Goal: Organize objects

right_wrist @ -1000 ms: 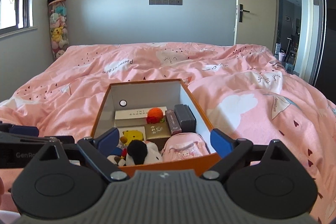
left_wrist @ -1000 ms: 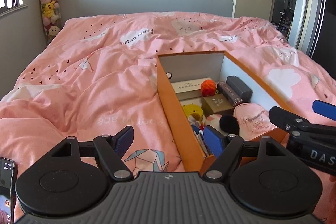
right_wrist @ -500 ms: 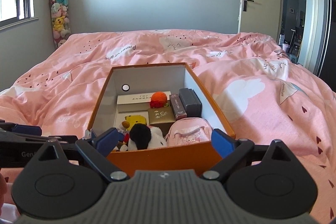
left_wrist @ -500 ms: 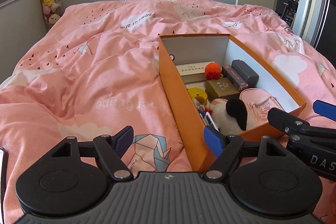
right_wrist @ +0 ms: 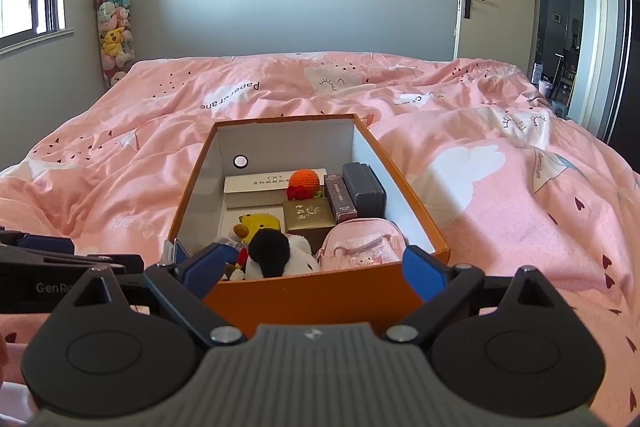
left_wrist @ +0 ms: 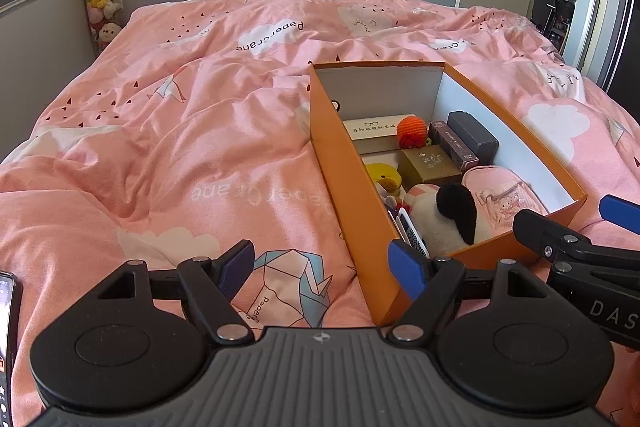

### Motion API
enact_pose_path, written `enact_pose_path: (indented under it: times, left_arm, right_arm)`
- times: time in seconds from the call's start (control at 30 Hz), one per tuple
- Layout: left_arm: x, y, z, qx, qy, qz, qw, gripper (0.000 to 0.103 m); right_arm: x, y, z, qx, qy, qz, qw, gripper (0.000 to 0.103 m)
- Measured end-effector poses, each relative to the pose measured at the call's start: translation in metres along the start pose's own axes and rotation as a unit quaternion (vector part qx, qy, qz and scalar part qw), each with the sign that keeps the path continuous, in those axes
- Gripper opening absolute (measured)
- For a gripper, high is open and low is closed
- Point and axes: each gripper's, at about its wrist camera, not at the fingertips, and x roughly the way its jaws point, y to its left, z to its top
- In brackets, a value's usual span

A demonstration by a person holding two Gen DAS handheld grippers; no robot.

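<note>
Orange box point(right_wrist: 312, 297) on the bed point(right_wrist: 500, 195), filled with toys and small cartons; left tool point(left_wrist: 324, 265) and right tool point(right_wrist: 316, 267) both gape, empty, at its near end.

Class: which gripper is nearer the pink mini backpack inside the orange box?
Right. The right gripper sits just before the pink mini backpack; the left gripper straddles the box's left corner.

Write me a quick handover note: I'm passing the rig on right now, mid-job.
Left gripper: open, empty, at the orange box's near left corner.
Right gripper: open, empty, facing the box's near wall.
Box sits on the pink duvet, holding the plush toy, pink pouch, gold box and orange ball.
Done: items boxed.
Left: unclear; no loose items visible.
</note>
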Motion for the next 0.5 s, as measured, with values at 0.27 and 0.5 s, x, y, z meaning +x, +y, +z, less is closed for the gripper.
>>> enact_pose_path:
  times: [0.27, 0.5]
  left_arm:
    - [-0.0005, -0.0007, -0.0005, 0.000, 0.000, 0.000, 1.0000, 0.089]
    - [-0.0036, 0.0011, -0.0013, 0.008, -0.006, -0.004, 0.9999, 0.090]
  right_arm:
    - [0.0004, -0.0010, -0.0012, 0.003, 0.006, 0.000, 1.000, 0.095]
    - [0.0015, -0.0014, -0.0016, 0.005, 0.011, 0.001, 1.000, 0.095]
